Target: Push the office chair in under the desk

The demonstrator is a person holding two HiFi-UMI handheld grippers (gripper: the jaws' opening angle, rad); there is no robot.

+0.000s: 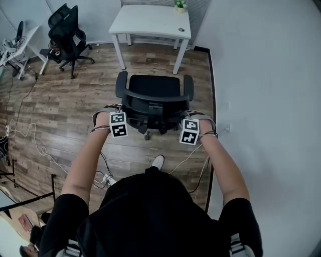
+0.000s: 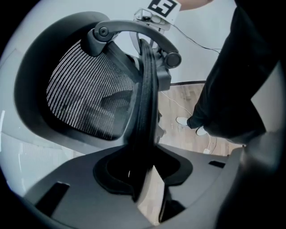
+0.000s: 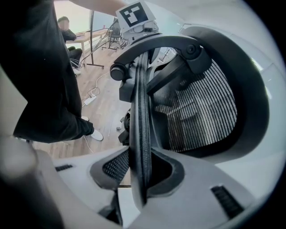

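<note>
Head view overhead, 2 gripper views hugging chair

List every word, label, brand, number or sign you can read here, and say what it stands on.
None can be read. The cubes on the left gripper and right gripper carry only black-and-white square patterns, not letters.
The office chair and desk show no label or brand.

We see a second black office chair standing at far left on the wood floor, white cables trailing across the boards, and a small potted plant near the white wall
</note>
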